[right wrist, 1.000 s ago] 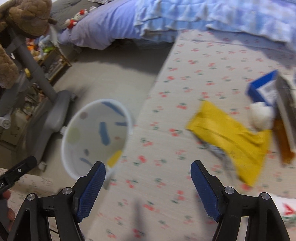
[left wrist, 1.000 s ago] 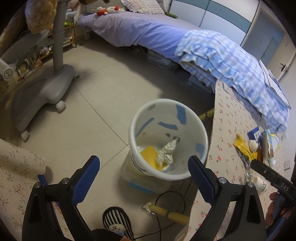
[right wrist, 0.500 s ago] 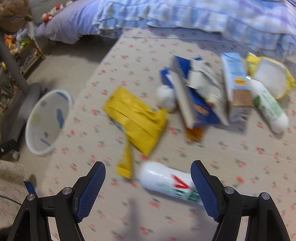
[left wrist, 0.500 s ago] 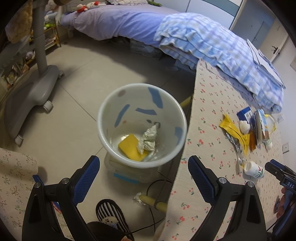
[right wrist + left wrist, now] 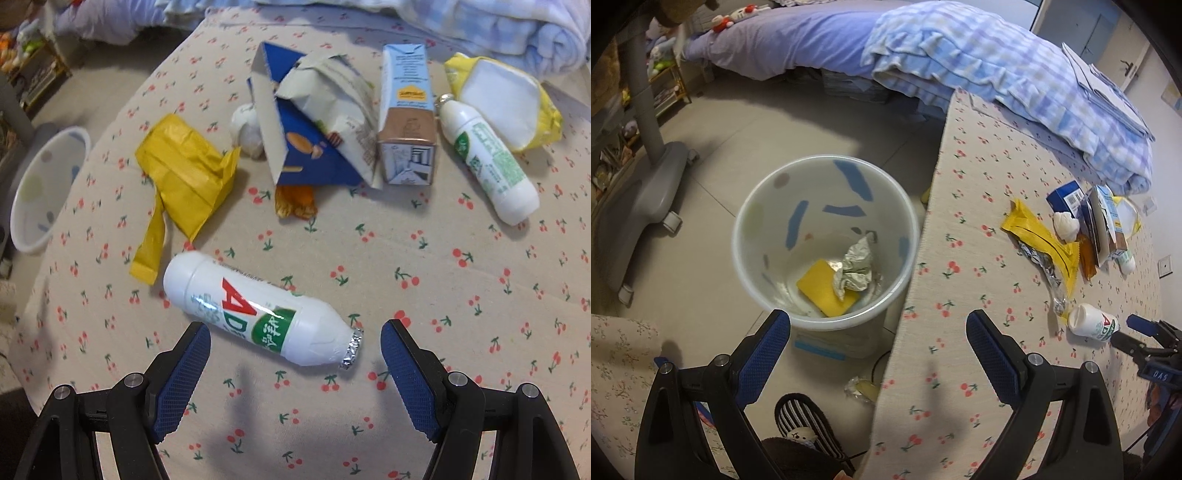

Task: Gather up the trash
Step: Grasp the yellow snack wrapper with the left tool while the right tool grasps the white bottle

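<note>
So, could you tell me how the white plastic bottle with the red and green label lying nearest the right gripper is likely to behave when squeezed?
The white plastic bottle with the red and green label lies on its side on the cherry-print tablecloth, so it may roll. Its smooth rounded body could slip between the right gripper pads. It is probably light, perhaps empty.
</note>
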Motion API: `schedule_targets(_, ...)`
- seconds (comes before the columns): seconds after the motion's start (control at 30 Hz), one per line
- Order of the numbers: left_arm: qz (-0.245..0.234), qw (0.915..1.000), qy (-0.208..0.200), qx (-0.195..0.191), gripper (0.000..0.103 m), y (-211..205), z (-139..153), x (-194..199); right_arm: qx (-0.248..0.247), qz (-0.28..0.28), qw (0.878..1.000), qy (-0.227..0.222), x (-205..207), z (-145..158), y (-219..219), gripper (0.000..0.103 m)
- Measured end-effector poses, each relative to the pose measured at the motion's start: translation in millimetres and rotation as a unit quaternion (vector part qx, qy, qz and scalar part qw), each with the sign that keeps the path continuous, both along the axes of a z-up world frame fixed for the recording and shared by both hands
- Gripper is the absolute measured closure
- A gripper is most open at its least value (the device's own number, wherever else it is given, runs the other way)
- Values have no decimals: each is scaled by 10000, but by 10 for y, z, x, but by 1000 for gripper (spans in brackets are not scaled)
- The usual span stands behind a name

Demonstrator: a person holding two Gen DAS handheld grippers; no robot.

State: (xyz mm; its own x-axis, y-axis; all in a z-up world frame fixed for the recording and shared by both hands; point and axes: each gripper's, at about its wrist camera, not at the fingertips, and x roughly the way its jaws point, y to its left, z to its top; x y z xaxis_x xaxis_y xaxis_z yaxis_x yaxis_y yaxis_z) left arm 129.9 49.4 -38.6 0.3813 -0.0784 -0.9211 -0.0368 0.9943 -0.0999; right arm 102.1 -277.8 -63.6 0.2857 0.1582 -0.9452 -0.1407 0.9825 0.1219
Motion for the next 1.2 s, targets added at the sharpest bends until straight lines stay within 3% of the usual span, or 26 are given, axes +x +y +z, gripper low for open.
schedule_targets(0.2, -51, 9999, 97, -43, 5, -209, -30, 74, -292, 293, 9991, 102, 58, -162, 156, 23)
schedule_targets(0.37, -50, 9998, 195, -87, 6, -386, -76, 141, -452, 217, 9987, 38, 157, -247, 127, 24)
schedule_targets(0.5, -68, 9995, 269, -176, 6, -576, -121, 219, -213, -12, 9997, 130, 264, -289, -6, 53)
schedule_targets(0.7, -44, 9986, 357, -385, 6, -895, -183, 378, 243, -389, 9987, 204, 317, -263, -299, 57)
schedule_targets(0.97, 47, 9972, 243, -704, 6, -1351, -237, 626, 466, -462, 9978, -92, 73, 1, -593, 57)
schedule_targets(1.2, 126, 9959, 8, -896, 22, -1616, -360, 741, 572, -736, 9951, -335, -199, 174, -736, 59)
